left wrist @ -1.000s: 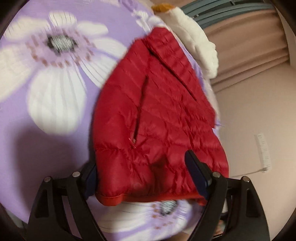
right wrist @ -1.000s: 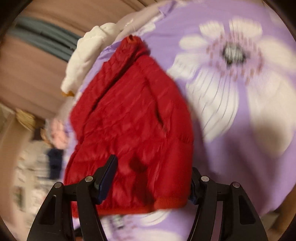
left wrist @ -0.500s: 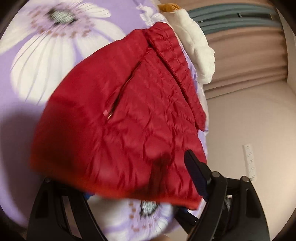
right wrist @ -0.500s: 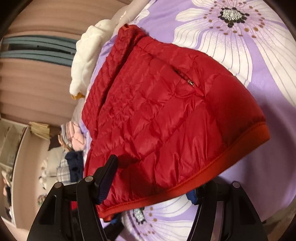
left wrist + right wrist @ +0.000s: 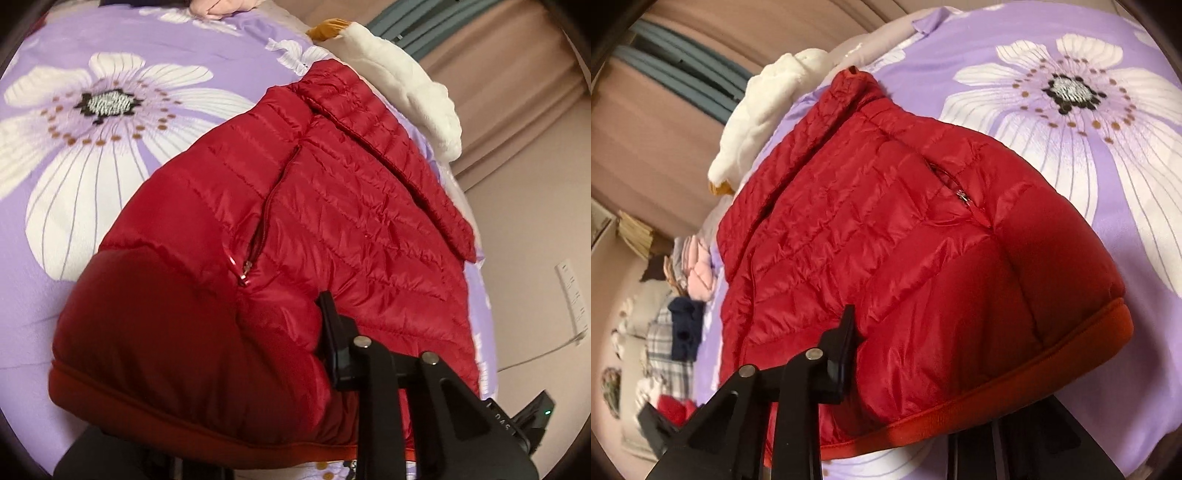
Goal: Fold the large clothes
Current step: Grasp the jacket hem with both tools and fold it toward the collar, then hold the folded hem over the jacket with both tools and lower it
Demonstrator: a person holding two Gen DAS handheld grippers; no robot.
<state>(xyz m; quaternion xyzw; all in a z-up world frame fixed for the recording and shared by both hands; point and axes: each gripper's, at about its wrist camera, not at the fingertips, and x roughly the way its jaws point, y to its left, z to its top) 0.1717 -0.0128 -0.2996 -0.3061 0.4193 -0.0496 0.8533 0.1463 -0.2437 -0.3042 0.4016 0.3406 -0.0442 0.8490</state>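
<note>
Both my grippers, left (image 5: 295, 350) and right (image 5: 905, 354), jaws just closing, pinch jacket (image 5: 314, 221) hem. Jacket on bedspread (image 5: 110, 184), long axis running away toward collar; fold goes forward.

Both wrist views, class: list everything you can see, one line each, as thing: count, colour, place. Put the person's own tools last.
Puffer jacket: one, red, lying on the bedspread, hem end nearest the cameras.
Bedspread: one, purple with white flowers, under the jacket.
Fleece item: one, white, beyond the jacket's collar.
Clothes pile: several, pink, navy, plaid, at the left edge of the right wrist view.
Left gripper: one, black, jaws just closed, pinching the jacket's hem.
Right gripper: one, black, jaws just closed, pinching the hem.
</note>
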